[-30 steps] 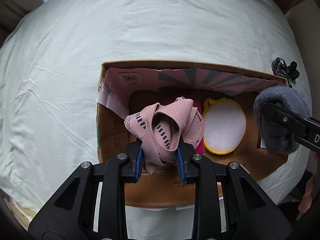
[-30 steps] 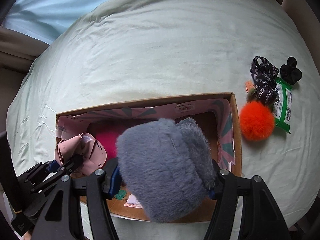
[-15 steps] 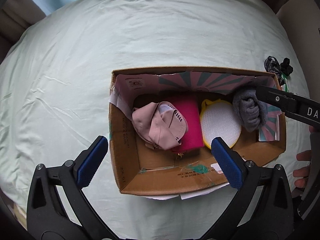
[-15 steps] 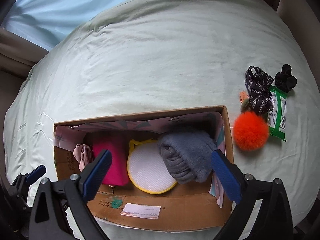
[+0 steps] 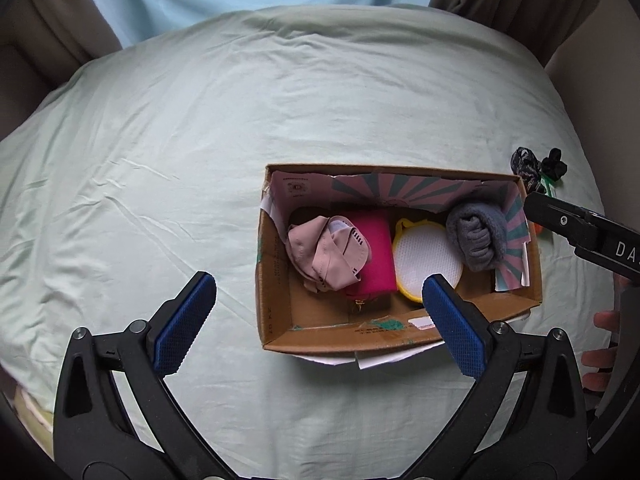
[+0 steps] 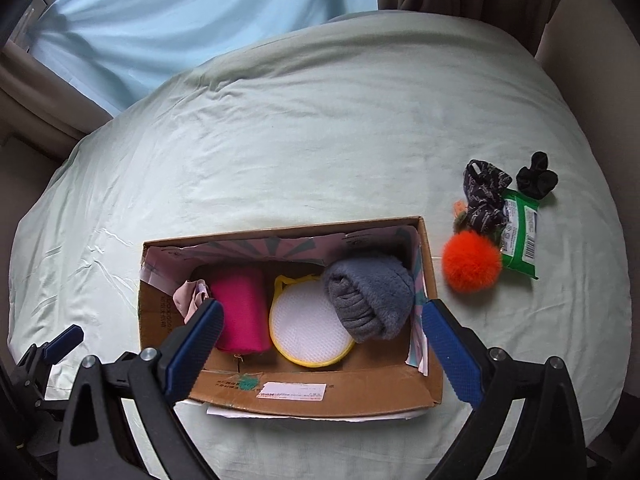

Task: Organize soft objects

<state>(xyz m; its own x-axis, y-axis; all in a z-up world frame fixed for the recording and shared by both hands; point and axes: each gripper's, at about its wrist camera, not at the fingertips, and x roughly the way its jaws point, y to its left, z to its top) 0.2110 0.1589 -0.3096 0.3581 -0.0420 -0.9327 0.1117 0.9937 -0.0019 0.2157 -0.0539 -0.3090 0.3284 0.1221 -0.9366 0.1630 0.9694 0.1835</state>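
**Cardboard box holds four soft things, both claws released**

Claws first: my left gripper (image 5: 320,328) hangs above the near left corner of the cardboard box (image 5: 276,292), fingers spread wide, gripping nothing. Inside the box, going left to right, lie the crumpled pink cloth (image 5: 326,254), the magenta roll (image 5: 374,256) touching it, the round white pad with a yellow rim (image 5: 424,258), and the grey fuzzy bundle (image 5: 478,236) leaning against the right wall. My right gripper (image 6: 320,340) hangs over the near side of the box, likewise spread apart and empty. Farther right, outside the box on the pale green bedsheet (image 6: 300,140), sits the orange pompom (image 6: 472,262) just beside the box wall. Touching it are a dark patterned cloth (image 6: 484,196) and a green packet (image 6: 520,232), with a black scrunchie (image 6: 536,178) at the packet's far end.
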